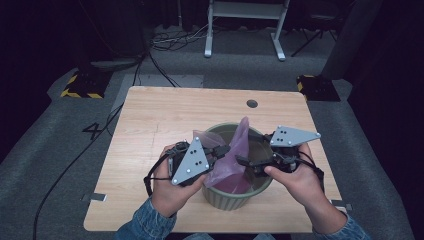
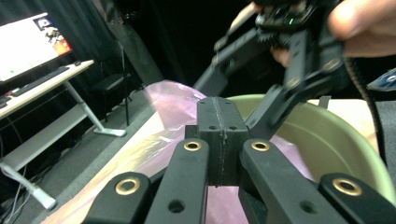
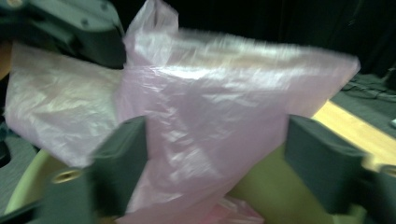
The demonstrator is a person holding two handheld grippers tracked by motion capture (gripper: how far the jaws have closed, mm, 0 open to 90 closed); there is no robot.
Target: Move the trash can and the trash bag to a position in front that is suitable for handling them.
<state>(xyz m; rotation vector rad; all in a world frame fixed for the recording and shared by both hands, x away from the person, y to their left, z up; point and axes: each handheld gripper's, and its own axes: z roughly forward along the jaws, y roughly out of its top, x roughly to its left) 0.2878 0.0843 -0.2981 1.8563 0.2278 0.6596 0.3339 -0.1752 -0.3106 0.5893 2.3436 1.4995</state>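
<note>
A pale green bin (image 1: pixel 235 197) stands on the near right part of the wooden table (image 1: pixel 165 115). A thin pink plastic bag (image 1: pixel 232 155) sits in it and rises in a peak above the rim. My left gripper (image 1: pixel 225 149) reaches in from the bin's left side. Its jaws are pressed together (image 2: pixel 219 116) at the bag's edge (image 2: pixel 168 102), with the bin wall (image 2: pixel 327 140) beyond. My right gripper (image 1: pixel 242 161) comes in from the right over the bin. It stands open (image 3: pixel 217 149) with the bag's film (image 3: pixel 201 116) between the jaws, untouched by the pads.
A dark round hole (image 1: pixel 252 103) lies in the table behind the bin. Beyond the table's far edge are a white desk frame (image 1: pixel 245 25) and cables (image 1: pixel 175 40) on the grey floor. A lit monitor (image 2: pixel 28 42) stands on a side desk.
</note>
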